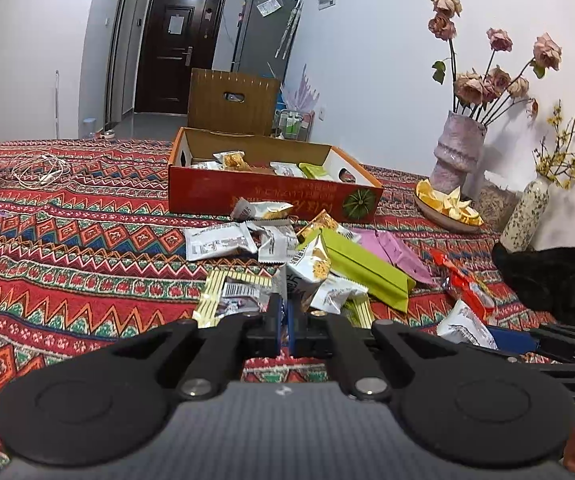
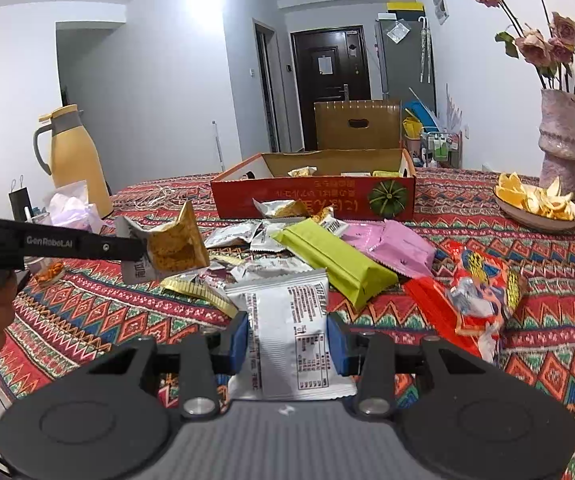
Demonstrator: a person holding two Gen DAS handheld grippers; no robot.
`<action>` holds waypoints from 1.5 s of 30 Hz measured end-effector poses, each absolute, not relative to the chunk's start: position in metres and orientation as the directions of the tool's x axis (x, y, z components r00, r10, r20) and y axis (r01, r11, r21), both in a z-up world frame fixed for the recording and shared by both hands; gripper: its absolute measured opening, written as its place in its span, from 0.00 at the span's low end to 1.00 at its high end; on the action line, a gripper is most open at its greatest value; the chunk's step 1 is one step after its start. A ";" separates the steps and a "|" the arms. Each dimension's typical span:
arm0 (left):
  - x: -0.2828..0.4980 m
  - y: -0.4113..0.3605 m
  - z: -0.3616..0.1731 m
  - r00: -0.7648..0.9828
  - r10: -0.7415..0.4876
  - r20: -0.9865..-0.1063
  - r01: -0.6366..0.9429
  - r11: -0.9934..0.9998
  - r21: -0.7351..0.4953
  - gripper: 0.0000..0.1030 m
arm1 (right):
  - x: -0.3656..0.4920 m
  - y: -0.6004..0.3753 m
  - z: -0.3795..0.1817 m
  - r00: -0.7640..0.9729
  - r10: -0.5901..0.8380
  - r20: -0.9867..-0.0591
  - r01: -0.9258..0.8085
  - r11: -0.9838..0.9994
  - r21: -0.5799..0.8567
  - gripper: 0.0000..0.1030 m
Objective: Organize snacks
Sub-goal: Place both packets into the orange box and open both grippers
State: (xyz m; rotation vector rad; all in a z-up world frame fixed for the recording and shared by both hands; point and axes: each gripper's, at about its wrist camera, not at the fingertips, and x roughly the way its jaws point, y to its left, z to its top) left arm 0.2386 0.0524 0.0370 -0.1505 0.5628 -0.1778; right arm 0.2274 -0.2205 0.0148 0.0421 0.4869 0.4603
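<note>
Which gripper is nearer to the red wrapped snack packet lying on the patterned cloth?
Right. The right gripper, shut on a white packet, is just beside the red wrapped snack packet. The left gripper, holding a small cracker packet, is across the pile.

Home, probably small flat — entry door, fridge, dried roses.

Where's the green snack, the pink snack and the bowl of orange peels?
green snack (image 2: 335, 258): right wrist view, middle of the wrapper's top face.
pink snack (image 2: 397, 246): right wrist view, middle of the packet.
bowl of orange peels (image 2: 527, 218): right wrist view, front rim.
</note>
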 end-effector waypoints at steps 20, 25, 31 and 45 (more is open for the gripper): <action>0.553 0.092 0.075 0.854 -0.045 -0.518 0.065 0.998 0.021 0.03 | 0.573 -0.156 0.095 0.669 0.497 -0.553 -0.418 0.866 0.273 0.39; 0.623 0.095 0.049 0.816 -0.025 -0.578 0.037 0.999 0.009 0.04 | 0.671 -0.118 0.063 0.630 0.415 -0.656 -0.325 0.909 0.263 0.39; 0.640 0.104 0.030 0.801 -0.036 -0.597 0.019 0.999 -0.034 0.33 | 0.722 -0.098 0.035 0.612 0.362 -0.703 -0.246 0.932 0.266 0.53; 0.578 0.106 0.092 0.820 -0.071 -0.568 0.051 0.997 -0.050 0.57 | 0.674 -0.130 0.092 0.656 0.367 -0.660 -0.302 0.929 0.216 0.58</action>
